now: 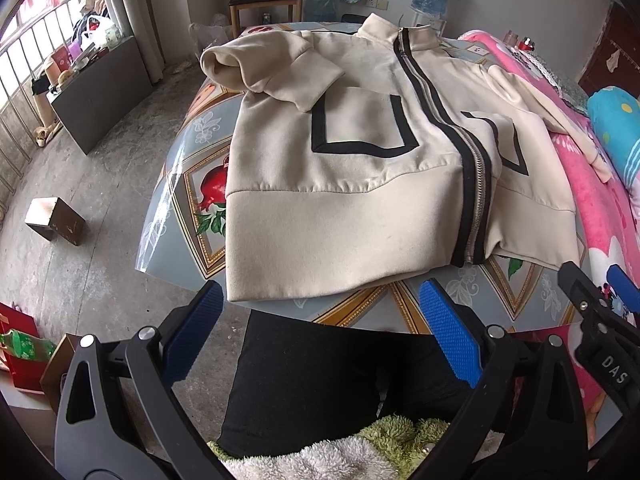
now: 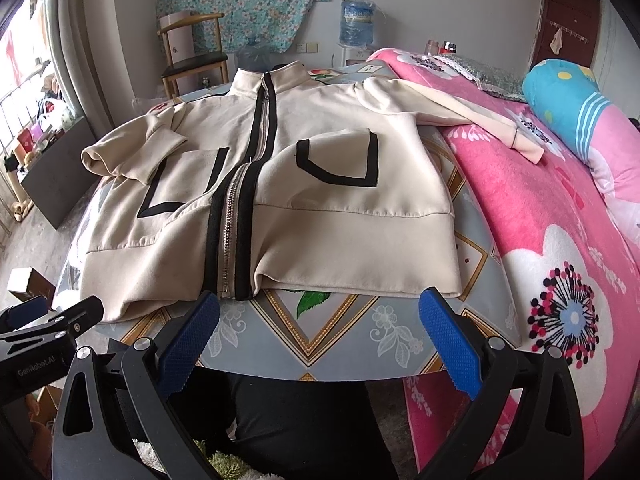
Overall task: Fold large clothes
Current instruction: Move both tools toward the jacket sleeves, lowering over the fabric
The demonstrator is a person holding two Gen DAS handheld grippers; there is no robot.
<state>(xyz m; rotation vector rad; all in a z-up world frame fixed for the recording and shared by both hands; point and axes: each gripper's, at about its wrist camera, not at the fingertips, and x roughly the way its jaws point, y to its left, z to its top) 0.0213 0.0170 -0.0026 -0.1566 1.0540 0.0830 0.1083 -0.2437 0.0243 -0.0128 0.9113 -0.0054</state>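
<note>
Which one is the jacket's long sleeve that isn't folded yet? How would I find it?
Find the round table with the cream jacket lying on it, beside the pink bed. The sleeve stretches off the jacket's shoulder onto the pink blanket. Unlike the other sleeve, which is doubled back over the jacket's front, this one lies out straight.

Daylight floods in through the barred window (image 1: 28,52), blown out white | soft, faint shadows under the jacket (image 2: 280,184) hem | plastic table cover (image 1: 176,184) glints | fisheye bends edges, corners vignette black | focus sharp throughout
</note>
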